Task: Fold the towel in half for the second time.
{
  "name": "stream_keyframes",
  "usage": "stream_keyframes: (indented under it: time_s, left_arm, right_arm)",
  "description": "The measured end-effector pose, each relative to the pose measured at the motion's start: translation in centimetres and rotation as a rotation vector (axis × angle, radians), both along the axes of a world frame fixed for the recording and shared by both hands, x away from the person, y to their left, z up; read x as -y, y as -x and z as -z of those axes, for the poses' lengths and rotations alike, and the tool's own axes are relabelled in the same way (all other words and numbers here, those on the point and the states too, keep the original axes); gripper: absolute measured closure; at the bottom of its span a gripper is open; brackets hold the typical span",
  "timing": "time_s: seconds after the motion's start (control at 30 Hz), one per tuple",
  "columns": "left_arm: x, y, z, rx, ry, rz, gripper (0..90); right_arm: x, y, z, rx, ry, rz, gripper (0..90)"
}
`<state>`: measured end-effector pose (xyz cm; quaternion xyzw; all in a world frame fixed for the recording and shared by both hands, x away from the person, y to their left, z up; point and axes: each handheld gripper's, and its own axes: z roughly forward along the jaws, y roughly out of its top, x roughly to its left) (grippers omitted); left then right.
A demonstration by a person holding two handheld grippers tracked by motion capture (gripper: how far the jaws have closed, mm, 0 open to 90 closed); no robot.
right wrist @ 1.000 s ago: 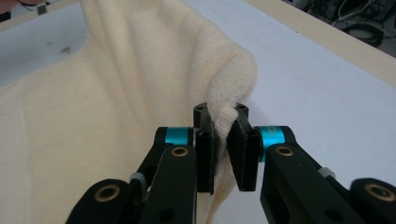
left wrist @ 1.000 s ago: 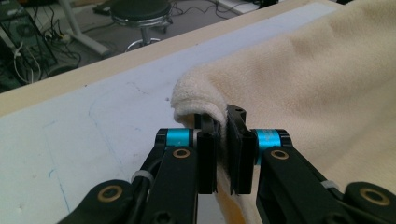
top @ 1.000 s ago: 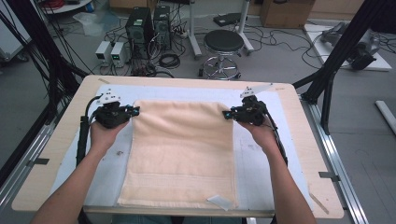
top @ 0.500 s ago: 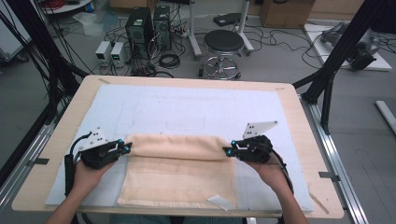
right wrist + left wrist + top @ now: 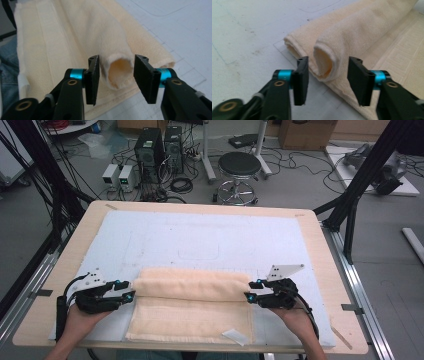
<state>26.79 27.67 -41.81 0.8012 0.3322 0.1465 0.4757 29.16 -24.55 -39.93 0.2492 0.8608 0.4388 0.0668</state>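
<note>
Towel (image 5: 192,307), cream-coloured, lies on the near half of the bench (image 5: 320,245) on a pale blue mat (image 5: 200,237). I see its far part folded back toward me into a soft, rounded roll across the width, with a flat layer under it running to the near edge. A small white tag (image 5: 235,336) sits at its near right corner.

My left claw (image 5: 129,290) is at the left end of the fold. Its jaws have just been opening, and in the left gripper view they stand partly apart with the looped end of the towel (image 5: 329,60) between them, the pads (image 5: 300,80) clear of the cloth. My right claw (image 5: 250,290) is at the right end; its jaws have just been opening too, and the right gripper view shows the rolled end (image 5: 120,70) between them, with a gap on each side.

No containers that I can see. The mat is scuffed, with faint drawn outlines. Beyond the bench, on a grey floor, stand a round black stool (image 5: 240,167), computer towers (image 5: 160,147), tangled cables and black frame posts.
</note>
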Motion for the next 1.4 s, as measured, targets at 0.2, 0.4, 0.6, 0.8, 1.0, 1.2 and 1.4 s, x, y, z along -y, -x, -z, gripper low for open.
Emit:
stream_keyframes:
  time_s: [0.2, 0.4, 0.6, 0.8, 1.0, 1.2, 1.4]
  left_arm:
    - [1.1, -1.2, -0.3, -0.011, -0.004, 0.054, 39.5]
    - [1.9, -0.9, 0.1, -0.038, -0.021, 0.134, 70.5]
    - [1.6, 0.2, -1.0, -0.007, -0.015, 0.148, 82.8]
    - [1.8, 1.9, -2.8, 0.046, -0.005, 0.181, 82.8]
    - [1.7, 4.5, -2.1, 0.023, -0.018, 0.236, 77.1]
    - [0.9, 5.1, -2.0, -0.014, 0.004, 0.254, 58.7]
    - [2.1, 4.6, -1.6, -0.007, -0.012, 0.285, 52.0]
  right_arm:
    - [-1.1, -0.4, -0.2, 0.032, 0.016, -0.026, 41.1]
    - [-2.2, -0.7, 0.4, 0.0, 0.041, -0.114, 62.5]
    - [-1.6, -0.2, -0.4, 0.0, -0.004, -0.158, 82.6]
    - [-0.9, 1.3, -3.1, 0.05, -0.035, -0.179, 82.6]
    - [-0.5, 3.6, -3.0, 0.026, -0.025, -0.246, 77.3]
    - [0.5, 4.9, -2.2, -0.021, -0.107, -0.279, 62.0]
    - [-1.2, 3.8, -1.8, -0.015, -0.044, -0.282, 55.1]
